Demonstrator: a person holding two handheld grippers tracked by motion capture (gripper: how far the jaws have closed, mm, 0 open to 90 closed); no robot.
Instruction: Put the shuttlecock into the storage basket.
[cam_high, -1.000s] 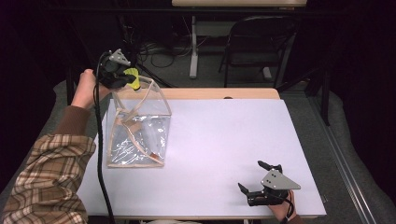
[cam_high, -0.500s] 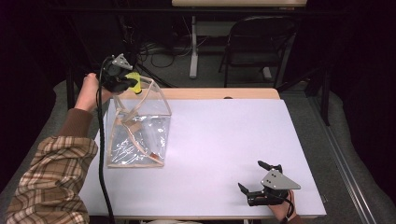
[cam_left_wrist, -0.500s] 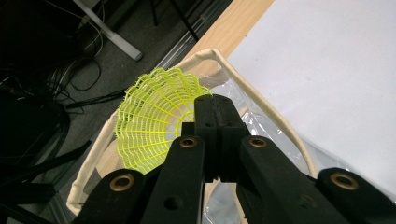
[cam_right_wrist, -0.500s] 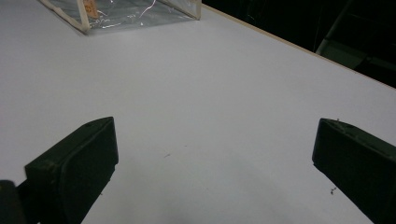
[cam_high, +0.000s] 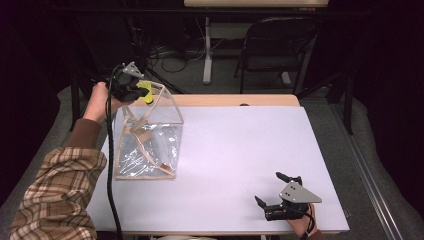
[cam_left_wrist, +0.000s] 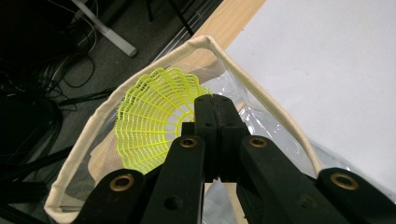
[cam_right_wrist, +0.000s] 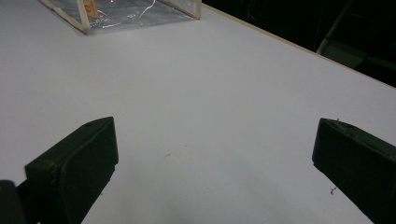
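Observation:
A yellow plastic shuttlecock (cam_high: 146, 93) (cam_left_wrist: 148, 122) hangs just over the open mouth of a clear bag (cam_high: 150, 145) with a cream rim (cam_left_wrist: 261, 95). My left gripper (cam_high: 140, 90) (cam_left_wrist: 212, 100) is shut on the shuttlecock's skirt, held up at the bag's far left corner. The bag stands on the left part of the white table (cam_high: 240, 150), with a few thin items lying inside it. My right gripper (cam_high: 267, 187) (cam_right_wrist: 215, 158) rests at the table's front right, open, with bare table between its jaws.
A wooden strip (cam_high: 235, 100) edges the table's far side. Behind it stand a black chair (cam_high: 280, 50) and a desk leg (cam_high: 207, 50), with cables on the floor. The left gripper's cable (cam_high: 110, 165) trails down past the plaid sleeve (cam_high: 55, 195).
My left gripper has sunk slightly with the shuttlecock toward the bag's mouth. The right gripper has stayed where it was.

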